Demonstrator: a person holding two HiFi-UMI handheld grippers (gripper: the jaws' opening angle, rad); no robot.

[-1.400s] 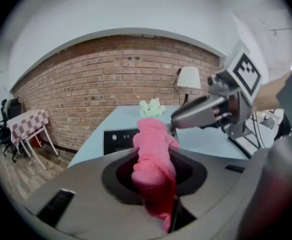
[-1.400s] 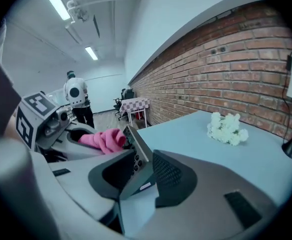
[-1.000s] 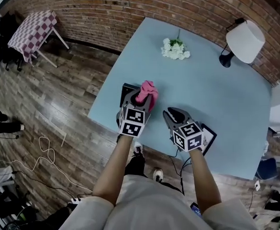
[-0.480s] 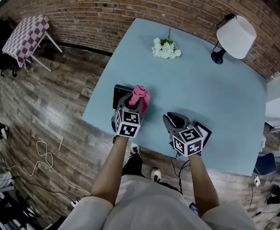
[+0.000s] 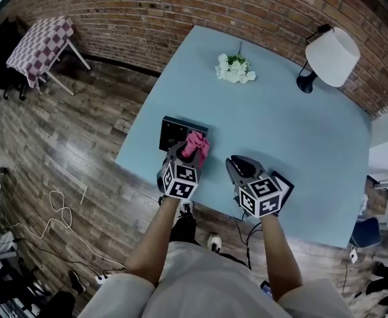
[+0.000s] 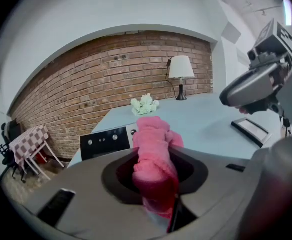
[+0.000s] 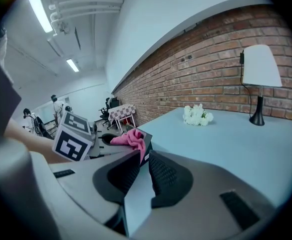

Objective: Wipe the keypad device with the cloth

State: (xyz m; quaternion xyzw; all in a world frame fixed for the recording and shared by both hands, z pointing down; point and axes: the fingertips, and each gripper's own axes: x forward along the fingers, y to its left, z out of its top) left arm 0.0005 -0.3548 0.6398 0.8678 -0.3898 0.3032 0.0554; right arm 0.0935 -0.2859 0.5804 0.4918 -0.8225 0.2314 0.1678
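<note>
The black keypad device (image 5: 176, 129) lies near the table's left front corner and also shows in the left gripper view (image 6: 105, 141). My left gripper (image 5: 192, 151) is shut on a bunched pink cloth (image 5: 197, 145), which sits over the device's near right end. Whether the cloth (image 6: 153, 136) touches the device I cannot tell. The right gripper (image 5: 239, 165) hovers to the right over the bare table. Its jaws (image 7: 145, 156) have just been closing. A narrow gap is left between them, with nothing in it.
A flat black-framed object (image 5: 285, 181) lies under my right hand by the front edge. White flowers (image 5: 234, 67) and a table lamp (image 5: 331, 50) stand at the far side. The blue table (image 5: 280, 124) ends close in front of and left of the device.
My left gripper has come down and toward me with the cloth, from above the device to its near right end. The right gripper has stayed in place.
</note>
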